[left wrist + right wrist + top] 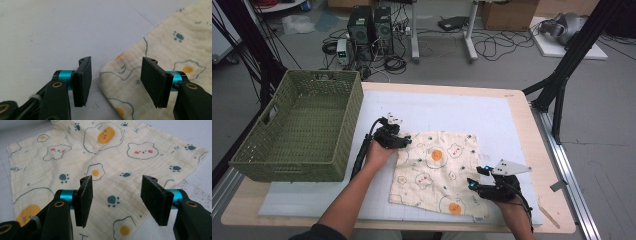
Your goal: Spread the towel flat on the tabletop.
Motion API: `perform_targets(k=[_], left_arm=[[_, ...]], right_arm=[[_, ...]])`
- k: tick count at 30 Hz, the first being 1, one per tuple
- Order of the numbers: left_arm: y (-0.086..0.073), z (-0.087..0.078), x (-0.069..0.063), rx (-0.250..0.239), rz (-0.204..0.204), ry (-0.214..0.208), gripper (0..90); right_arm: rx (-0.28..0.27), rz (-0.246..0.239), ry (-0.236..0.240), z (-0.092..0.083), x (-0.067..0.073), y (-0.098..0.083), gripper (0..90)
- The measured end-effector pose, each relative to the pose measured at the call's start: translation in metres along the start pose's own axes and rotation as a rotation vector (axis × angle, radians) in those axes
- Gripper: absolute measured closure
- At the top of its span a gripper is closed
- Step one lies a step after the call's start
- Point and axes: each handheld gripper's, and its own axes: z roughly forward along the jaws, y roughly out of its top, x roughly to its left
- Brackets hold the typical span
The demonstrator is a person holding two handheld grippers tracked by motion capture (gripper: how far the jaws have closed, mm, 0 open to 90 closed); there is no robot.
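At the lower right of the high view the right gripper [478,177] is hovering with jaws apart and empty over the near corner of the cream printed muslin cloth [437,170] lying flat mid-frame, while farther back the left gripper [406,140] is gaping, gripping nothing, at its far left corner.

light is even and fairly bright across the high view, soft enough that the left gripper [408,141] and right gripper [478,177] throw only faint, short shadows onto the white mat [447,112] beneath them. no strong glare there. the high view is low in detail and a little soft. in the left gripper view the jaws are sharp while the mat beyond them fades to a pale blur. in the right gripper view the cloth [112,160] just ahead of the jaws is crisp, softening toward the far edge.
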Motion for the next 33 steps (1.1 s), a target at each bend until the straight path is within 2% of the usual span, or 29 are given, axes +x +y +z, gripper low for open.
perform_targets(k=[1,4,6,8,9,12,14,15,16,18,21,24,26,27,28,30,33], left_arm=[[0.000,0.000,-0.001,-0.001,0.005,-0.006,46.4],[0.001,0.000,-0.004,-0.010,0.047,-0.023,65.3],[0.001,-0.001,-0.006,-0.011,0.078,0.014,81.1],[0.001,-0.001,-0.001,-0.015,0.052,0.029,85.1],[0.001,-0.002,0.004,-0.016,0.052,0.067,85.7],[-0.001,-0.003,0.019,-0.035,0.009,0.127,86.4],[-0.002,-0.004,0.032,-0.059,-0.042,0.152,86.5],[-0.003,-0.003,0.037,-0.066,-0.065,0.144,86.6],[-0.003,-0.001,0.041,-0.066,-0.083,0.133,86.4],[-0.002,-0.001,0.043,-0.077,-0.098,0.127,83.6],[0.000,-0.002,0.041,-0.099,-0.120,0.124,63.9],[0.000,-0.006,0.042,-0.095,-0.131,0.118,54.2],[0.000,-0.011,0.046,-0.103,-0.165,0.108,48.3],[-0.001,-0.012,0.049,-0.106,-0.178,0.105,47.7],[-0.001,-0.014,0.050,-0.108,-0.190,0.102,46.5],[-0.001,-0.017,0.052,-0.107,-0.207,0.079,43.5],[0.001,-0.020,0.051,-0.110,-0.226,0.075,39.4]], right_arm=[[-0.001,-0.005,0.000,0.000,0.000,0.000,42.3],[0.005,0.000,0.003,0.001,0.000,0.000,42.3],[0.005,-0.001,0.002,0.001,0.000,-0.001,42.3],[0.008,0.001,0.008,0.002,0.000,-0.001,42.3],[0.008,-0.001,0.006,0.002,0.000,-0.001,42.3],[0.009,-0.001,0.009,0.003,0.002,0.000,42.3],[0.000,0.009,0.017,0.005,0.002,0.001,42.3],[-0.006,0.012,0.024,0.007,0.001,0.002,42.3],[-0.011,0.025,0.030,0.009,0.001,0.003,42.3],[-0.014,0.018,0.019,0.013,0.001,0.007,42.1],[0.004,0.004,-0.005,0.022,-0.004,0.018,42.2],[0.017,0.000,-0.046,0.033,-0.018,0.029,42.4],[0.027,-0.001,-0.065,0.042,-0.028,0.036,39.1],[0.030,0.007,-0.064,0.051,-0.037,0.042,35.5],[0.056,-0.005,-0.061,0.060,-0.044,0.047,34.6],[0.107,-0.046,-0.082,0.076,-0.053,0.057,32.8],[0.134,-0.027,-0.096,0.100,-0.070,0.071,32.2]])
